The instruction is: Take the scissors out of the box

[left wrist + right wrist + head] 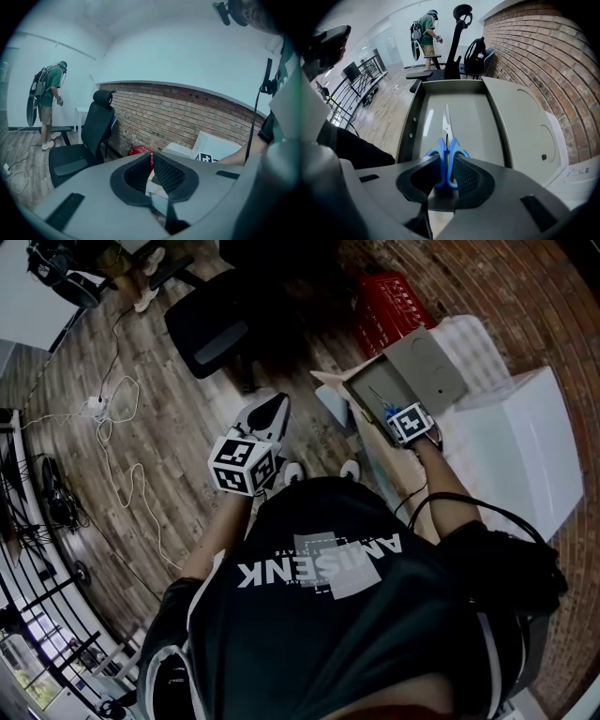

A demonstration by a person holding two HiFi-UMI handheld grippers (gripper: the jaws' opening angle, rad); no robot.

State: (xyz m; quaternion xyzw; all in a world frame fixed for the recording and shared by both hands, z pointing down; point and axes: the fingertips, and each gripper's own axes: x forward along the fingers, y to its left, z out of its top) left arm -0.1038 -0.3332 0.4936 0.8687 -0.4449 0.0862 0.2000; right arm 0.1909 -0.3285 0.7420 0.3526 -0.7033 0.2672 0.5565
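While the right gripper (447,160) points steeply down into the box (474,123), its jaws are closed on the blue handles of the scissors (447,137), one pad pressing each side of the paired loops. Seen from that gripper, the scissors lie flat on the bare floor of the box. Their closed blades run toward 12 o'clock and the handles sit at the 6 o'clock end, between the jaws. The open flap of the box spreads out at 3 o'clock, against the brick wall (534,47).

From the head view, the box (424,360) sits at about 2 o'clock of the picture, beside a white top (516,456) at 3 o'clock. The right gripper (394,414) reaches into it, and the scissors (379,397) show as a thin line with a touch of blue at the gripper's tip. A red crate (389,304) stands at 1 o'clock, just beyond the box.

The left gripper (272,409) is held in the air near 12 o'clock, well apart from the box and over the wooden floor (141,352). In its own view the left gripper (152,157) has its jaws drawn together at the tips with nothing between them. It faces the brick wall (187,117), with the red crate (140,151) just past its tips and an office chair (89,136) at 9 o'clock. A person (49,93) with a backpack stands farther off, at 10 o'clock.
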